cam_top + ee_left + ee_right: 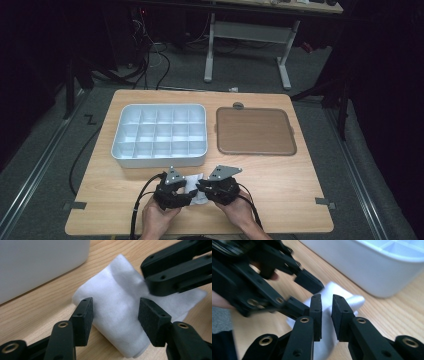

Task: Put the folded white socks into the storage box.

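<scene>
Wooden table (280, 170), dark room: left jaws spread around cloth (117, 315); right jaws seemingly pinching it.

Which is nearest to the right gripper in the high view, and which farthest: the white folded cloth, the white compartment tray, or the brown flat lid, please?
From the right gripper:
1. White folded cloth, at its jaws, near edge.
2. White compartment tray, beyond, to the left.
3. Brown flat lid, beyond, to the right; too close to the tray to rank.

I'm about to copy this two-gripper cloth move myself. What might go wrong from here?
The right gripper pinches just a thin fold of the white cloth, so it may slip free. The left gripper straddles the cloth with open jaws and could bunch it. The compartment tray sits close; a pull might bump it.
</scene>
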A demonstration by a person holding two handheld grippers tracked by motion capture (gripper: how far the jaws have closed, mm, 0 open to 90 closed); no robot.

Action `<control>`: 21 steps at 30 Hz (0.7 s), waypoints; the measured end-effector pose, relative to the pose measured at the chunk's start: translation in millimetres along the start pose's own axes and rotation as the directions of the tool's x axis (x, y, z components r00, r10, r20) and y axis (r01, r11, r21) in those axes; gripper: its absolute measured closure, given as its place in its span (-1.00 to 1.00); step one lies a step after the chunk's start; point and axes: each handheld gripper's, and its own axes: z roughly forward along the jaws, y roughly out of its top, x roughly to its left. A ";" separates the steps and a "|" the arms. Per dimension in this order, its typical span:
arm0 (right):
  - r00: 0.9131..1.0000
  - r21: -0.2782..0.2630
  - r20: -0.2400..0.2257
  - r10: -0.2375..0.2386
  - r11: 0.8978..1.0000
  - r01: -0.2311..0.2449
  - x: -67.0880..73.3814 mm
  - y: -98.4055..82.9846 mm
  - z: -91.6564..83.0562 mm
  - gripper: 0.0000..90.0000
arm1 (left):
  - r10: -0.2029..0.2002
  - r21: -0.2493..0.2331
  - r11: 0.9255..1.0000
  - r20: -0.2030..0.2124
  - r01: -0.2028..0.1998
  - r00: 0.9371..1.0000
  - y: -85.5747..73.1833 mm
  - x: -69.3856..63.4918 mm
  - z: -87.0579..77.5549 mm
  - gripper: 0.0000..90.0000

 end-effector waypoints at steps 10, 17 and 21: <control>0.999 0.037 0.032 0.020 0.999 -0.022 -13.8 -19.4 8.7 0.75 | -0.033 0.015 0.999 -0.003 0.033 0.999 1.6 6.4 9.6 0.13; 0.998 0.037 0.052 0.026 0.999 -0.028 -16.7 -27.2 11.4 0.69 | -0.044 0.025 0.999 0.006 0.044 0.999 2.3 8.9 12.0 0.16; 0.998 0.025 0.056 0.029 0.999 -0.030 -18.6 -31.0 14.5 0.67 | -0.044 0.019 0.999 0.003 0.044 0.999 2.0 9.9 14.4 0.17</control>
